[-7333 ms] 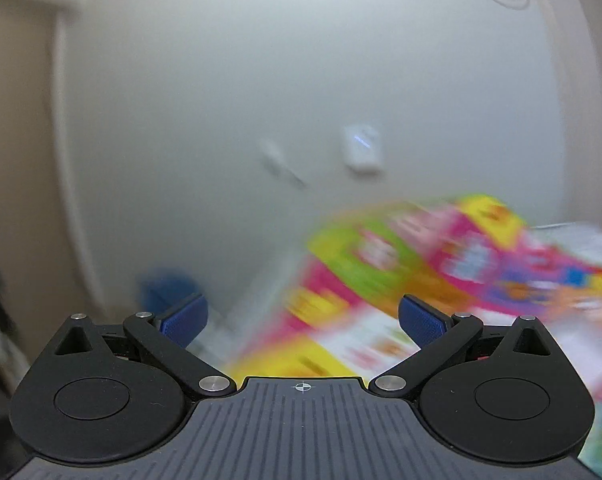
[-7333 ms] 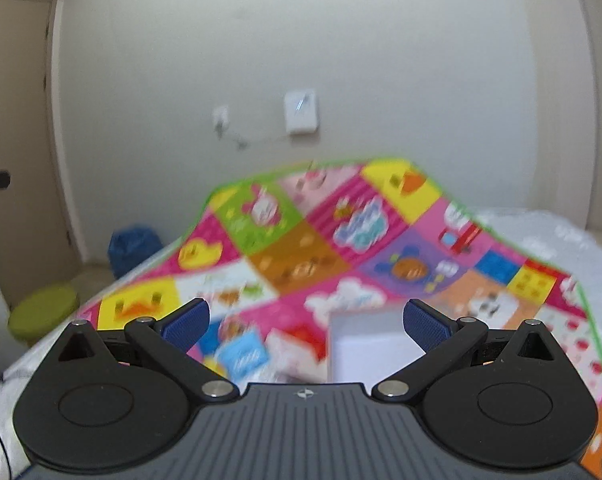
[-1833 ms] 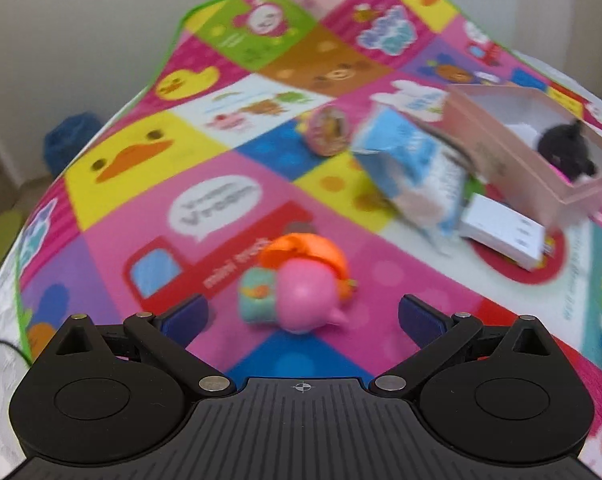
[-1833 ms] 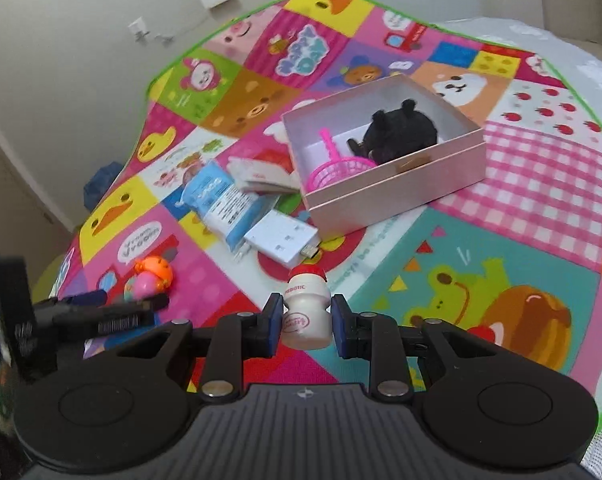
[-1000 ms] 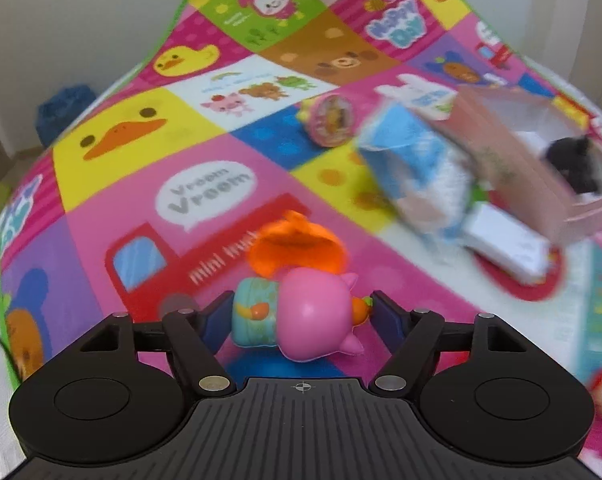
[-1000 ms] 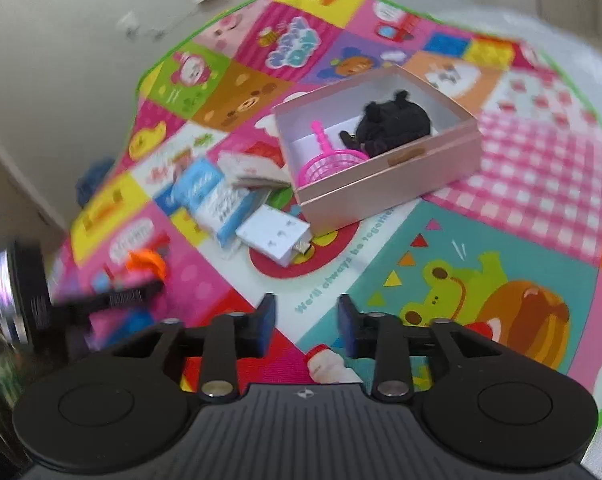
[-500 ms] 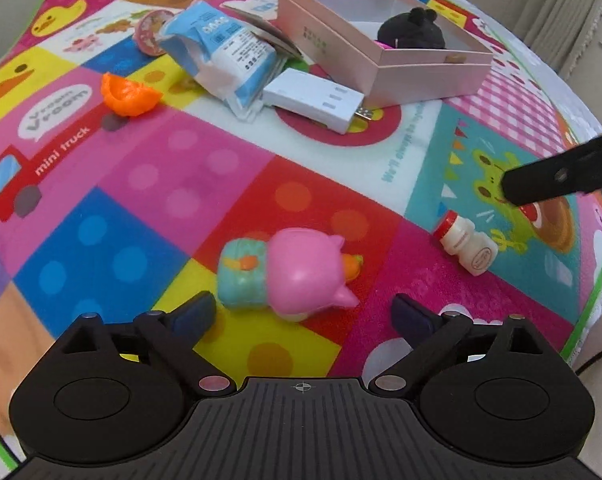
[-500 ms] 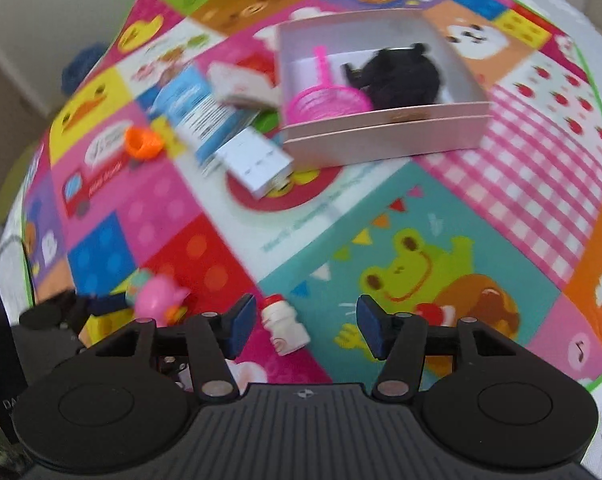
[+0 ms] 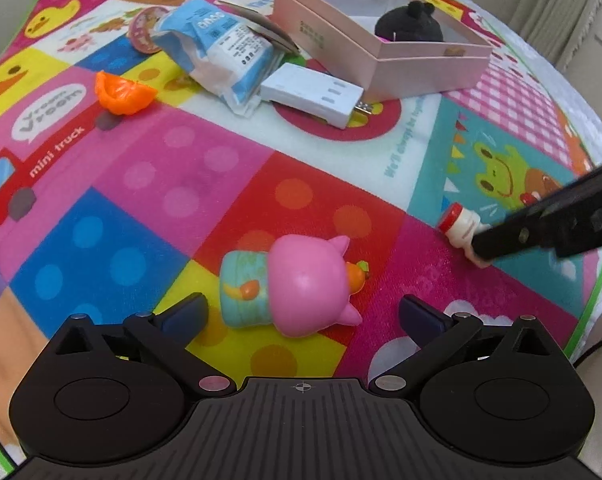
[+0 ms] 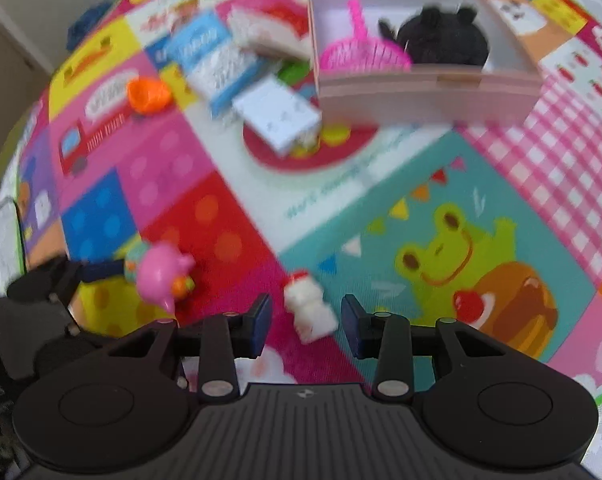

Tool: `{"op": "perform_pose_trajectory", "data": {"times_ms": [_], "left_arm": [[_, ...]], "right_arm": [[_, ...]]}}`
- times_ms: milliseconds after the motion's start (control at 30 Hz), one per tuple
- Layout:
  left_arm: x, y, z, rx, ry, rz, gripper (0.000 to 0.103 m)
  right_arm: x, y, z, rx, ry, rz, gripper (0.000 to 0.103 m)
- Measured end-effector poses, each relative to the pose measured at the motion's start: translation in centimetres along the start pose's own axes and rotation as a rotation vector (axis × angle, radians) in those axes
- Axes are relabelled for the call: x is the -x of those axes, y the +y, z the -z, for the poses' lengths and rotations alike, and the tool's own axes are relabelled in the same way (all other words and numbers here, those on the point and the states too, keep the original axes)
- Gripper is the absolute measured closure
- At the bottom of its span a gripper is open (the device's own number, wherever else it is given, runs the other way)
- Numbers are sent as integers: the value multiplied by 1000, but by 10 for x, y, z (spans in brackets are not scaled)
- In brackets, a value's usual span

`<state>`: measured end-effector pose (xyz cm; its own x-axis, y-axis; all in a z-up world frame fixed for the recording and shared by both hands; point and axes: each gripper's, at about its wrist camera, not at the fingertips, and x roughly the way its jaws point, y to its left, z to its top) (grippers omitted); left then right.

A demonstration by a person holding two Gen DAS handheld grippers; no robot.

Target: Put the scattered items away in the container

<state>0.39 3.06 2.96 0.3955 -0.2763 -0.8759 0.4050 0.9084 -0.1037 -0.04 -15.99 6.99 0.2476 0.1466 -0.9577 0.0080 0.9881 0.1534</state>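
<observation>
A pink pig toy lies on its side on the play mat, between the fingers of my open left gripper; the toy also shows in the right wrist view. A small white bottle with a red cap lies on the mat between the fingers of my open right gripper, not gripped; it also shows in the left wrist view. The pink box at the far side holds a black plush and a pink scoop.
Near the box lie a white charger block, a blue-and-white packet, an orange toy piece and a round pink item. The mat's green edge runs close on the right.
Both grippers let go of their items and pulled back: the pig toy and the bottle now lie on the mat. The right gripper has since moved down around the bottle, jaws narrower.
</observation>
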Motion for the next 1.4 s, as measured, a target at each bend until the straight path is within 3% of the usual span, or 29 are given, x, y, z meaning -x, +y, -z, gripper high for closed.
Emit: {"op": "perform_pose_trajectory", "data": {"times_ms": [133,267,400,533,700,767,800,867,967,1167,1300,1400], "left_arm": [[-1,-1,0,3,-1,1,0],[-1,-1,0,-5,3,-6,0],[-2,-1,1,-15,5,-13,0],[-2,-2,1,-18,3,-15,0],[-2,-2,2,-22,2,-16,0],[-2,-2,2,-22,2,-17,0],[-2,-2,2,-23,2,-18,0],[-2,-2,3,-26,1,-19,0],[-3,-3,3,-30,0,-21,0],[1,-2,2,-6,-19,-18,0],[26,15,-2,124,-133,69,0],[40,13,-1,121,-195,80,0]], "right_arm": [[-17,-13,1,-53,91,82,66],[-5,-25,-2,-35,42,194,65],[15,-36,-3,-124,-25,76,52],[13,-19,-4,-34,-42,62,37],[-15,-1,-12,15,-18,46,37],[-24,1,-13,7,-6,54,45],[-28,0,-13,-1,0,64,57],[-29,-3,-9,-26,-5,81,59],[-10,-6,2,-40,-73,80,59],[70,-23,49,-128,-333,-22,59],[90,-49,81,-279,-468,-135,59],[80,-68,95,-404,-525,-223,59]]}}
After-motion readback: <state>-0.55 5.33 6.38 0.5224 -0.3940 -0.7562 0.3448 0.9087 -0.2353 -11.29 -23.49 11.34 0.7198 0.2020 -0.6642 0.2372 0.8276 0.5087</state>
